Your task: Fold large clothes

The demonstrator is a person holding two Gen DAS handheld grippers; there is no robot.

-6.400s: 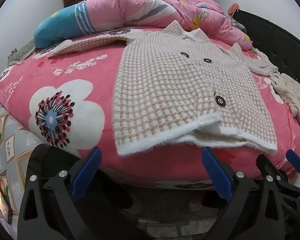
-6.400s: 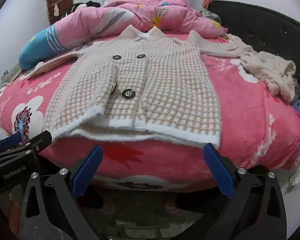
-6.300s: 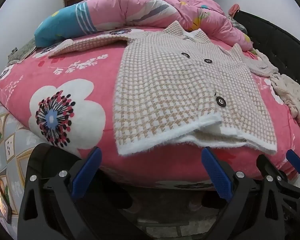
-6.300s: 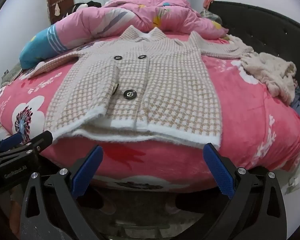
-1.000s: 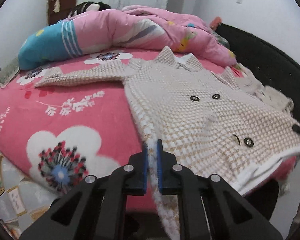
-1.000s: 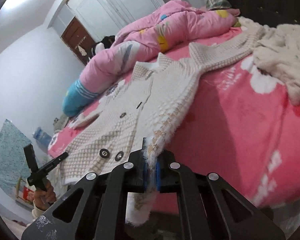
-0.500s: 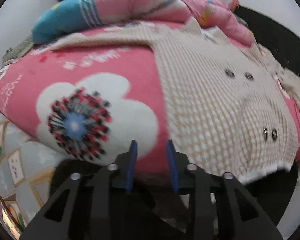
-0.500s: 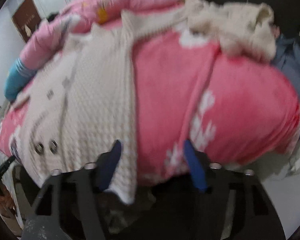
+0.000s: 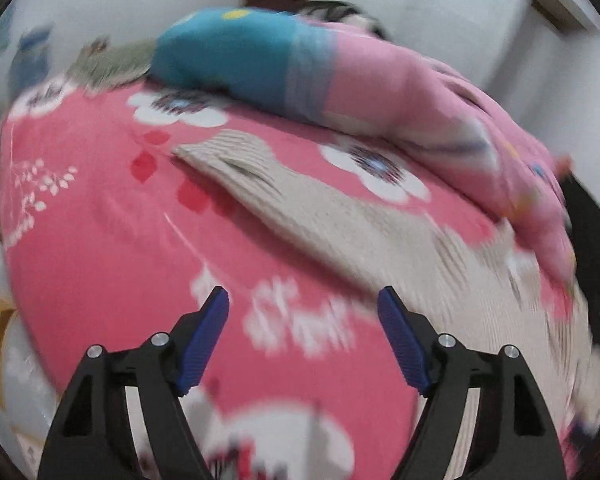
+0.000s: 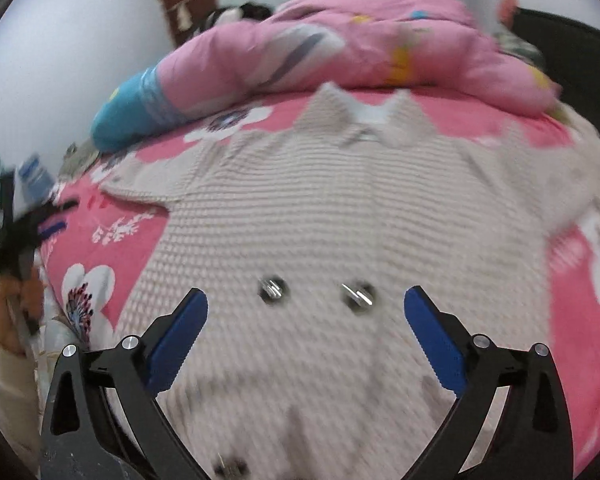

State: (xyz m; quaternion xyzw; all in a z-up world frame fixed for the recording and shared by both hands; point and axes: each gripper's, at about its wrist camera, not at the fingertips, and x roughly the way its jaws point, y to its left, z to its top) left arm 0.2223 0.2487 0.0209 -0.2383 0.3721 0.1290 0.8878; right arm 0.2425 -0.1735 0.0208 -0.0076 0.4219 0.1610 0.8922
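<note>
The fuzzy beige checked knit coat (image 10: 340,216) lies flat on the pink flowered bed (image 9: 100,240), not folded yet, sleeve toward ten o'clock, left gripper (image 9: 303,342) and right gripper (image 10: 306,334) both wide apart, empty

The coat (image 10: 340,220) lies flat on the bedspread (image 10: 112,240), collar toward the far side, hem toward the near edge. Its sleeve (image 9: 284,204) extends to the left across the bedspread. The rolled quilt (image 10: 340,48) lies behind the coat, along the far side of the bed. Two buttons (image 10: 272,289) sit side by side on the coat front. The right gripper (image 10: 306,304) is above the lower coat front, with the buttons between its fingers. The left gripper (image 9: 303,304) is above bare bedspread, to the left of the coat body and in front of the sleeve.
</note>
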